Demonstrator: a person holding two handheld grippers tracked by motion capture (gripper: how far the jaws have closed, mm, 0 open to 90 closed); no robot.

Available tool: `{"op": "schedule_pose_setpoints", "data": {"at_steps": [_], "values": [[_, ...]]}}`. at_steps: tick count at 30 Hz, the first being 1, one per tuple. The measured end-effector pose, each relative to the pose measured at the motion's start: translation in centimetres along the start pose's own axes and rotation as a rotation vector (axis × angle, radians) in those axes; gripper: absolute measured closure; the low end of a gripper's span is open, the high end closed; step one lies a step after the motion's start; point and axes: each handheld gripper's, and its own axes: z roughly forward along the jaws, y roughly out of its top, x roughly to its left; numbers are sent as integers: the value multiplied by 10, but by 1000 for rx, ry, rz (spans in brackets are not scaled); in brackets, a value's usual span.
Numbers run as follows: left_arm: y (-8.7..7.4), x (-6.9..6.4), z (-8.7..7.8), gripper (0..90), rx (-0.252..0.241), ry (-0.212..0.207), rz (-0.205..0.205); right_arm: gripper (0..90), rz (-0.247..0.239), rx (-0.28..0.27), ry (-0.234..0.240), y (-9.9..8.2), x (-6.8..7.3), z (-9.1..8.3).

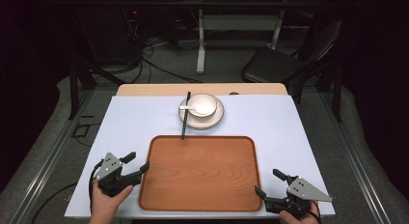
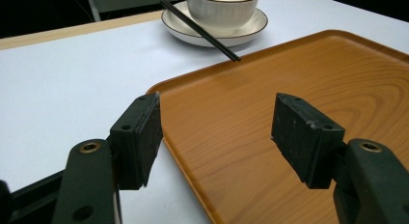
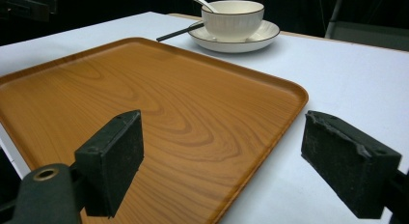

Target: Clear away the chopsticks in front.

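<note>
A: Item one, left gripper: jaws spread, nothing between them, at the tray's near left corner. In the left gripper view its pads straddle the tray's left rim. Item two, right gripper: jaws equally wide and empty, just off the tray's near right corner.

B: And the rest of the stock?

A: Bowl with white spoon, standing on a plate at the table's far edge, centre. One black chopstick leans on the plate's left rim, its tip resting on the tray's far rim.

B: What should I do with it?

A: You look set to take the tray by both near corners. Close each jaw squarely over the rim, both together, and keep the tray level; mind the chopstick, which may roll off as the rim shifts.

B: Any differences between views?

A: The high view shows both your hands and the whole layout. The right gripper view shows the spoon handle standing above the bowl.
</note>
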Motion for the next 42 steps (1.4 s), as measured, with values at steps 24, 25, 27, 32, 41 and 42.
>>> {"op": "schedule_pose_setpoints", "data": {"at_steps": [24, 25, 27, 32, 41, 42], "values": [[59, 15, 40, 332, 208, -27, -75, 146, 13, 14, 23, -1, 0, 4], [62, 16, 42, 332, 211, -28, -83, 146, 13, 13, 24, -1, 0, 4], [67, 17, 46, 332, 215, -32, -94, 146, 9, 12, 25, -1, 0, 4], [92, 23, 63, 333, 245, -31, -98, 146, 11, 8, 29, -1, 0, 4], [120, 22, 93, 338, 308, -8, -124, 146, 17, 4, 36, -1, 0, 3], [120, 22, 93, 338, 308, -8, -124, 146, 17, 4, 36, -1, 0, 3]]}}
